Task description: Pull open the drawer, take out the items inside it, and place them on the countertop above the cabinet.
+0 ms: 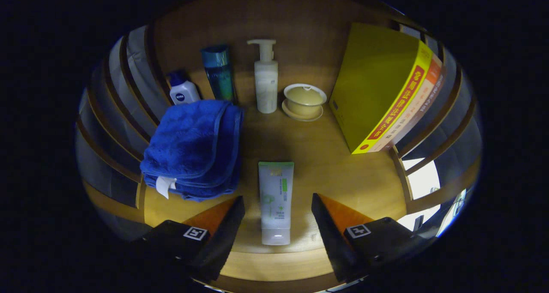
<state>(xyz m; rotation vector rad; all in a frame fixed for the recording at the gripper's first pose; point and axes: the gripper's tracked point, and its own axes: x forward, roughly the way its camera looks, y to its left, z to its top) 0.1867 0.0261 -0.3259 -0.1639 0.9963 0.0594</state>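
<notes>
Tool [274, 207] fingers stand wide apart above a wooden bench [343, 177], clamped on nothing, with their dark tips on either side of a white tube [276, 200]. The tube lies flat on the wood between the fingers, its clear cap toward the tool and its green-marked end pointing away; neither finger touches it. Just ahead of the left finger sits a folded blue towel [193, 149] with a small white tag hanging at its near corner. Beyond the towel, against the wooden back panel, stand a small white bottle with a dark blue cap [183, 89] and, beside it, a tall teal bottle [219, 73]. Next in that row is a white pump bottle [266, 79], upright, and just beside it a pale lidded cup on a saucer [304, 101]. Beyond the right finger a yellow box [377, 87] stands upright and angled, with red and orange lettered spines beside it. Slatted wooden rails [128, 91] curve along both sides of the bench.
</notes>
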